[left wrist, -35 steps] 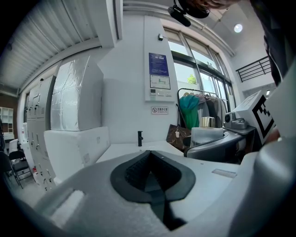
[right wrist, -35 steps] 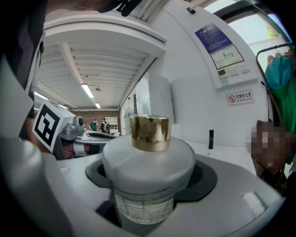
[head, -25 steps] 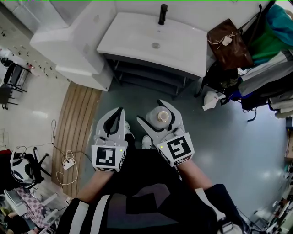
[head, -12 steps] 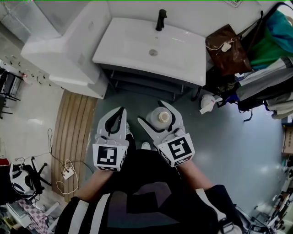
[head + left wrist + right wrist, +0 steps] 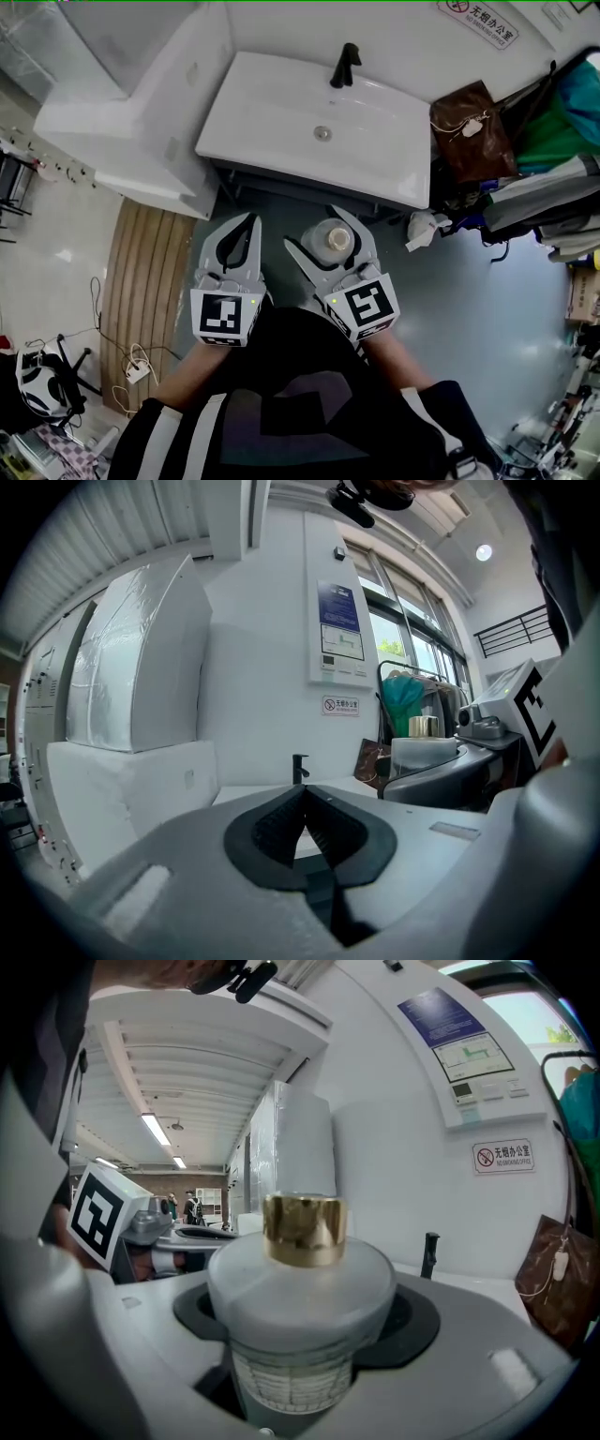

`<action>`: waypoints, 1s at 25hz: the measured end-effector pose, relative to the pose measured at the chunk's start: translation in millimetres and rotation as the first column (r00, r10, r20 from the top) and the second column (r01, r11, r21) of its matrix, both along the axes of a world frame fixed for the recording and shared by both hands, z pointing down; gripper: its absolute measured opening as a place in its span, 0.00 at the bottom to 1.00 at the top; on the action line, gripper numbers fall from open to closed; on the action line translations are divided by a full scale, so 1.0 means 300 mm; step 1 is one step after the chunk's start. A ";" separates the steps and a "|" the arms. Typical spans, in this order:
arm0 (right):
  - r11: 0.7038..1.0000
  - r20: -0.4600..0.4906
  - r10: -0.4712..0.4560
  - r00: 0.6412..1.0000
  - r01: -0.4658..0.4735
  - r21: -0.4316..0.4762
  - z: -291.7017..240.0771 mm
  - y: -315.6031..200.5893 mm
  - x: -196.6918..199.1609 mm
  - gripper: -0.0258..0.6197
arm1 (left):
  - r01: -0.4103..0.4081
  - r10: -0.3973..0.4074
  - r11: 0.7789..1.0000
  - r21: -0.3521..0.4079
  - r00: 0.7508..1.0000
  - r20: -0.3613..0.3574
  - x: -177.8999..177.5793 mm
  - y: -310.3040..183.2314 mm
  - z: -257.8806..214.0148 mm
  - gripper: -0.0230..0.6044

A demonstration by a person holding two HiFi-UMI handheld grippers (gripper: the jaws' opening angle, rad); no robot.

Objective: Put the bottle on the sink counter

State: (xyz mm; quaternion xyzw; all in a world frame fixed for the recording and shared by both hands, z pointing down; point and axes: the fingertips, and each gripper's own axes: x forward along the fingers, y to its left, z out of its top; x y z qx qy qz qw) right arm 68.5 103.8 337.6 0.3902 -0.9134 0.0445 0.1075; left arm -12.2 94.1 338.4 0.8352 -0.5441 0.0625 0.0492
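A frosted white bottle [image 5: 332,241] with a gold cap [image 5: 303,1230] stands upright between the jaws of my right gripper [image 5: 319,231], which is shut on its body [image 5: 298,1309]. It hangs above the grey floor, just in front of the white sink counter [image 5: 281,112] with its black faucet [image 5: 345,66]. My left gripper [image 5: 249,225] is level with it on the left, shut with nothing in it; its pads [image 5: 281,819] meet at the tip. The left gripper view shows the bottle [image 5: 422,754] at the right and the faucet [image 5: 298,767] ahead.
A big white boxy unit [image 5: 131,103] adjoins the sink on the left. A brown bag [image 5: 473,117] and hanging clothes [image 5: 553,141] crowd the right. A white sack [image 5: 427,225] lies on the floor by the sink's right corner. A wooden strip [image 5: 145,272] runs along the left floor.
The sink counter has come nearer to both grippers in the head view. The grippers keep the same pose, and the bottle stays held in the right one.
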 end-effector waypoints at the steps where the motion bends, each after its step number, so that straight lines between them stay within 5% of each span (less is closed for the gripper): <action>1: 1.000 -0.003 0.002 1.000 -0.002 -0.002 -0.001 -0.019 -0.012 0.57 | -0.001 0.001 1.000 0.000 1.000 -0.004 -0.013 -0.020 -0.002 0.04; 25: 0.999 -0.053 0.037 0.998 -0.039 -0.023 0.034 -0.273 -0.273 0.57 | -0.035 0.035 0.999 0.004 0.998 -0.056 -0.258 -0.285 0.014 0.04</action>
